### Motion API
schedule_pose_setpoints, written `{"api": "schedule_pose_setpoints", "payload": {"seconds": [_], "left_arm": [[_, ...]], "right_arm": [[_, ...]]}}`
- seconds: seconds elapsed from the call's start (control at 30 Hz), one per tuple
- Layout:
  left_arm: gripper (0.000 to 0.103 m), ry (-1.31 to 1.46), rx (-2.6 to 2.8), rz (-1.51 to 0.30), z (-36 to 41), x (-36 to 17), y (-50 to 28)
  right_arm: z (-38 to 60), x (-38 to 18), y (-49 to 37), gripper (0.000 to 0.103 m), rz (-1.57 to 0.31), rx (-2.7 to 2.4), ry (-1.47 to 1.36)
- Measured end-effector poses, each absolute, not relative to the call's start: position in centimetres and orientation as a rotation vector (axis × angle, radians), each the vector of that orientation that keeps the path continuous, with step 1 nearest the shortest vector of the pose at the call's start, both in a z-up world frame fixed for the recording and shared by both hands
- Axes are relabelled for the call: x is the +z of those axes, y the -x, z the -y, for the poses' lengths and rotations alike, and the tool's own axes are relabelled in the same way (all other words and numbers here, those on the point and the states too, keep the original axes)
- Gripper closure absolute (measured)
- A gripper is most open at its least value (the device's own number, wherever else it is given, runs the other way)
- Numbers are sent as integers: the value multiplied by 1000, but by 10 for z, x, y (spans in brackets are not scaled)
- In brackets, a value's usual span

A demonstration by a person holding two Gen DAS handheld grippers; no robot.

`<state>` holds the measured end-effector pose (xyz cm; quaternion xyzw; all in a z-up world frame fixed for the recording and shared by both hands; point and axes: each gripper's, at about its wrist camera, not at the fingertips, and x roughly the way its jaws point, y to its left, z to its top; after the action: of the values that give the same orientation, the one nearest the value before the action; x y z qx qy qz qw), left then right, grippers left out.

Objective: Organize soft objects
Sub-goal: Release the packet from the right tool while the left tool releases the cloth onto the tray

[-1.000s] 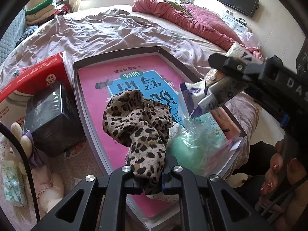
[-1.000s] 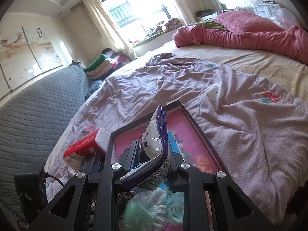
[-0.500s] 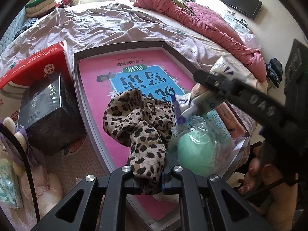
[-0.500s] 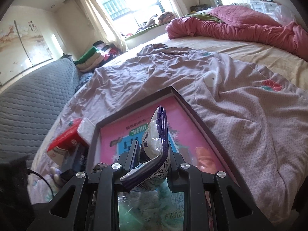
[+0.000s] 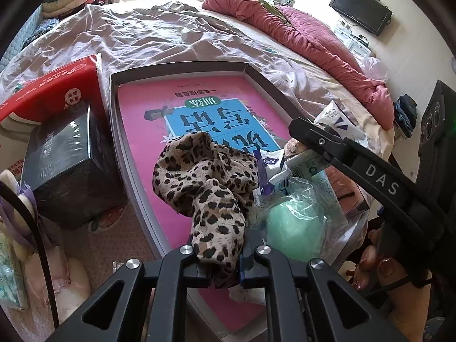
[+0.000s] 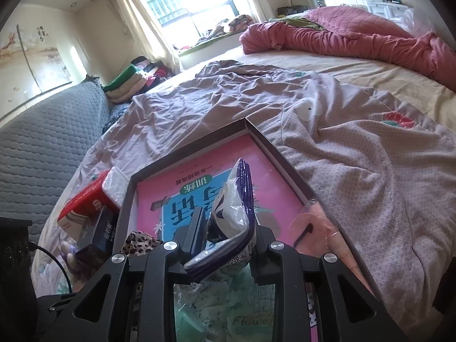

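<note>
Left wrist view: the left gripper (image 5: 219, 265) is clamped on the lower end of a leopard-print cloth (image 5: 205, 182), which bunches up from the jaws and lies on the pink sheet (image 5: 142, 131) lining a shallow tray (image 5: 112, 114) on the bed (image 5: 159, 37). Just right of the cloth, a clear bag with a mint-green ball (image 5: 293, 225) sits in the tray's near right part. Above that bag the right gripper (image 5: 296, 154) reaches in from the right, with a white and purple packet (image 5: 273, 168) between its fingers; a hand (image 5: 399, 287) grips its handle at the lower right. Left of the tray stand a black box (image 5: 65, 171) and a red box (image 5: 48, 88), touching each other. A plush toy (image 5: 17, 196) lies at the left edge. A pink quilt (image 5: 299, 34) is heaped at the far side of the bed.

Right wrist view: the right gripper (image 6: 225, 239) has its jaws opening, the packet (image 6: 230, 222) standing upright between them. The right pad touches the packet; a slim gap shows at the left pad. Beneath lies the clear bag (image 6: 222, 307), with the tray (image 6: 273, 142) beyond. The cloth (image 6: 139, 242) peeks out at the lower left, beside the 2 boxes.
</note>
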<state>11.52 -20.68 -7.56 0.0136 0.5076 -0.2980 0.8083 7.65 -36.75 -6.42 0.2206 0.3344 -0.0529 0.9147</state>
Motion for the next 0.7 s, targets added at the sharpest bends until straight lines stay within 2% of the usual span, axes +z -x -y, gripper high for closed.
{"api": "schedule_pose_setpoints", "payload": {"seconds": [0.2, 0.43, 0.7], "left_arm": [[91, -43, -630, -1084, 208, -74, -114], [89, -53, -620, -1082, 208, -72, -114], [83, -73, -611, -1071, 211, -70, -111]], "right_arm": [[369, -64, -71, 66, -703, -128, -447], [372, -60, -64, 63, -712, -144, -436], [376, -58, -60, 56, -707, -168, -436]]}}
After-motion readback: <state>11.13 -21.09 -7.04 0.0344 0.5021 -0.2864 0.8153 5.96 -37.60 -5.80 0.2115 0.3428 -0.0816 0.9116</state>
